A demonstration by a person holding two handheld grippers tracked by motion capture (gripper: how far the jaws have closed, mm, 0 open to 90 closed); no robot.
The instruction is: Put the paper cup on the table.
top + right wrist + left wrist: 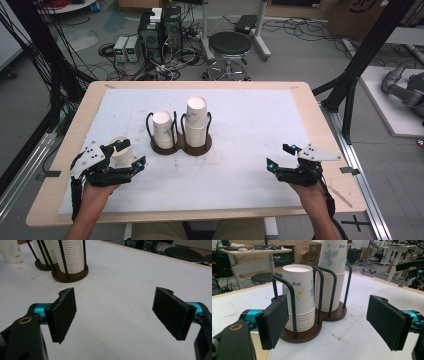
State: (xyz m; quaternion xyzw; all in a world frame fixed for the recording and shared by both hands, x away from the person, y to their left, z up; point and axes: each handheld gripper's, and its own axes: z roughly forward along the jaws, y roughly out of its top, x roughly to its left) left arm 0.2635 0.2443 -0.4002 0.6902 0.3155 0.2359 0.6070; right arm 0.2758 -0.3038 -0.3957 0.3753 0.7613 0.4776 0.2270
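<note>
Counting as I go: two hand-held grippers, my left hand-held gripper (pixel 132 154) and my right hand-held gripper (pixel 280 156), one in each hand, each with two black jaws standing apart. One counter (pixel 250 200), with one white mat (pixel 240 170) spread over it. One dark wooden cup holder (pixel 181 145) with two round bays. Two stacks of paper cups in it: the shorter stack (pixel 163 129) in the left bay, the taller stack (pixel 197 120) in the right. One loose paper cup (pixel 120 152) upside down on the mat beside my left jaws. Beyond the counter, one round black stool (pixel 230 45) on the floor.
</note>
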